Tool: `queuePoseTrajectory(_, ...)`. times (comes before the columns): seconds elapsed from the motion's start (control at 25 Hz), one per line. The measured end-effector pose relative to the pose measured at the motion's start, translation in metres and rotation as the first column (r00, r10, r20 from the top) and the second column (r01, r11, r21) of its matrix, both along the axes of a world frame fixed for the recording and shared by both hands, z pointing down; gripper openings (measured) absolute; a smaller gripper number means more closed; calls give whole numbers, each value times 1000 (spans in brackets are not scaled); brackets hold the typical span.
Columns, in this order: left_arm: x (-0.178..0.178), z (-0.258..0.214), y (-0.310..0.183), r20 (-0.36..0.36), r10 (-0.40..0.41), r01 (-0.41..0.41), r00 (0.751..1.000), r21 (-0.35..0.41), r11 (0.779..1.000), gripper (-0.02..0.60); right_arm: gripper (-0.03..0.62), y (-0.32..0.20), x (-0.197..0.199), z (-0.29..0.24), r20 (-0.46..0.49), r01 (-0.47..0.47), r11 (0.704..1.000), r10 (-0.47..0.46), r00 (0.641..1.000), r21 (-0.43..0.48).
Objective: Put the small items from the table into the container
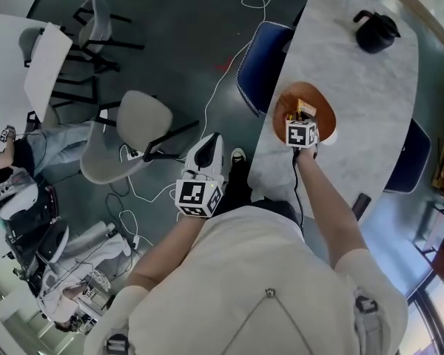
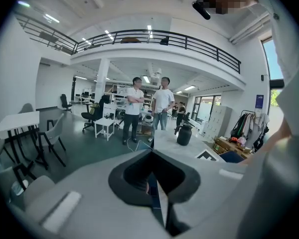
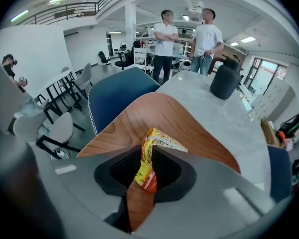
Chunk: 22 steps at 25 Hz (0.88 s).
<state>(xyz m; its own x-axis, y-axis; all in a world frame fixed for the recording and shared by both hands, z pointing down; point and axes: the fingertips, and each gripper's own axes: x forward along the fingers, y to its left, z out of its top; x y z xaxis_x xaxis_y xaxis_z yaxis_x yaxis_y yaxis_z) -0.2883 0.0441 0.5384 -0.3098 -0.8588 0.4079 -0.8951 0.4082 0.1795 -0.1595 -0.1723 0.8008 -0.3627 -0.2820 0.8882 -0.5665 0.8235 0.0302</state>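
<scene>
A round wooden container point(image 1: 327, 111) sits on the marble table point(image 1: 370, 95), with small packets visible inside it. My right gripper point(image 1: 303, 121) points steeply down into it. In the right gripper view a crumpled yellow and red snack packet point(image 3: 152, 146) stands between the jaws of my right gripper point(image 3: 145, 169), just above the wooden container point(image 3: 179, 113). The jaws stand a little apart, and wood shows through the gap below the packet. My left gripper point(image 1: 206, 152) hangs over the floor left of the table. Its view shows my left gripper point(image 2: 157, 185) shut and empty.
A black kettle point(image 1: 375, 30) stands at the table's far end and a dark flat object point(image 1: 360, 205) lies near its front edge. Blue chairs point(image 1: 263, 65) flank the table. A white chair point(image 1: 129, 135) and cables lie on the floor at left. Two people point(image 3: 164, 44) stand beyond.
</scene>
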Motion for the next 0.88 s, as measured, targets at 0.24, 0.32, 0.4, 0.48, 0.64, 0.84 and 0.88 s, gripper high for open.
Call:
queuePoseTrajectory(0.24,5,-3,5,4,18,-18,1000,8,1000,8,153,-8,6,-19,115,-52,999,53,992,-10)
queuePoseTrajectory(0.32,9,-5,0,7,37,-37,999,19,999,8,150,-15,13,-38,174,-81,997,78,982,11)
queuePoseTrajectory(0.4,13,-9,-9,13,65,-65,998,36,997,8,144,-21,21,-60,232,-113,993,104,967,25)
queuePoseTrajectory(0.48,17,-15,-20,21,101,-102,995,61,993,8,144,-24,30,-86,283,-147,988,130,950,40)
queuePoseTrajectory(0.64,33,-32,-41,44,174,-178,984,112,978,6,138,-25,55,-150,395,-217,973,170,903,77)
queuePoseTrajectory(0.84,74,-60,-78,73,249,-258,966,168,951,8,135,-31,113,-239,535,-286,949,175,826,132)
queuePoseTrajectory(0.88,83,-66,-84,78,264,-274,961,179,945,7,135,-31,126,-256,559,-299,944,174,811,141)
